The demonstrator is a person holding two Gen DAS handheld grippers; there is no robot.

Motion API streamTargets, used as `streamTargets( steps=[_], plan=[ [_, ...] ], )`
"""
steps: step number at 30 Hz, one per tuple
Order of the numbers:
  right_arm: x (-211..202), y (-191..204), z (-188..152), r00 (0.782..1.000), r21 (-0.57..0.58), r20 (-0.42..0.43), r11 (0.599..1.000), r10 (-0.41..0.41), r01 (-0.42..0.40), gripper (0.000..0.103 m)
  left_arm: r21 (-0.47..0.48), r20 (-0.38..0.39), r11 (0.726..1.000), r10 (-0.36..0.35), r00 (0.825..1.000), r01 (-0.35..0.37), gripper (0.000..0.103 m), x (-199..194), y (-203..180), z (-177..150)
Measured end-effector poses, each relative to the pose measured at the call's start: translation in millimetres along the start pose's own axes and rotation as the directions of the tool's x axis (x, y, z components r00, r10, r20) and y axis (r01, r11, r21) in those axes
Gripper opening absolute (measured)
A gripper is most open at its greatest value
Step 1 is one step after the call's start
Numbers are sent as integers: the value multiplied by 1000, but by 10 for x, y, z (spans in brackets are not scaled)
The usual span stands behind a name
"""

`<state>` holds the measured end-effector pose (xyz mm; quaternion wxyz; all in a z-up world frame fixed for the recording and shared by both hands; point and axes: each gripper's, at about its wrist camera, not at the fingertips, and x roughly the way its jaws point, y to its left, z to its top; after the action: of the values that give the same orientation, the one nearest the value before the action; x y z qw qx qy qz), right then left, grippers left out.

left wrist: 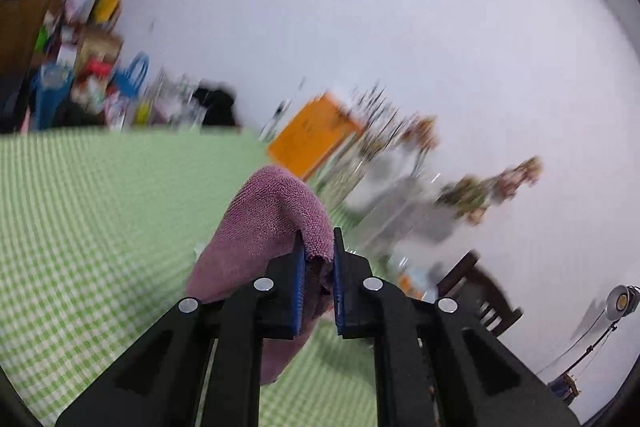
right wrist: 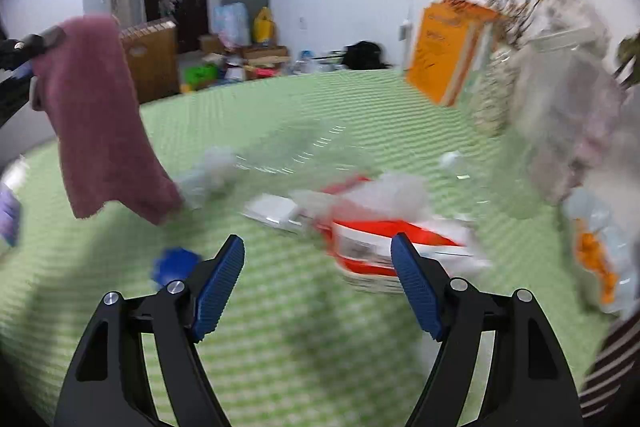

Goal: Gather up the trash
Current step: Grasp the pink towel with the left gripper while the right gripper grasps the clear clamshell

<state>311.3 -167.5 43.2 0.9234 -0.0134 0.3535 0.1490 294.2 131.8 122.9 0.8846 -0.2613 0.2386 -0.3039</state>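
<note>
Our left tongs (left wrist: 319, 251) pinch a mauve cloth (left wrist: 264, 227) lifted clear of the green-checked surface (right wrist: 280, 339); our right tongs (right wrist: 318, 259) gape wide and empty, just short of the red-and-white wrapper (right wrist: 372, 247), likely next, needing a squeeze.

Blurred red-and-white wrapper (right wrist: 384, 247), crumpled litter (right wrist: 216, 171)

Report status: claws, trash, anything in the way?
Left claw shut on pink cloth, lifted off the table. Right claw open, empty, facing red-and-white wrapper. Blue cap beside it; nothing blocking.
</note>
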Motion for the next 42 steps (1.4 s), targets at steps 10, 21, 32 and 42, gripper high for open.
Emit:
streamTargets(
  steps=[10,21,32,42],
  plan=[
    [537,-357,-243,949,534,83,790,305,-301,73,-14,106,1000,-15,994,17,9,-390,-62,168],
    [922,-334,-147,967,727,215,639,137,-252,78,-14,97,1000,26,995,-24,9,-399,57,201],
    [646,-160,22,945,611,267,726,187,-316,65,-36,88,997,74,993,-71,9,-368,131,211],
    [-352,-344,-135,916,543,356,757,185,-364,65,79,43,997,21,999,-25,9,-186,-366,71]
  ],
)
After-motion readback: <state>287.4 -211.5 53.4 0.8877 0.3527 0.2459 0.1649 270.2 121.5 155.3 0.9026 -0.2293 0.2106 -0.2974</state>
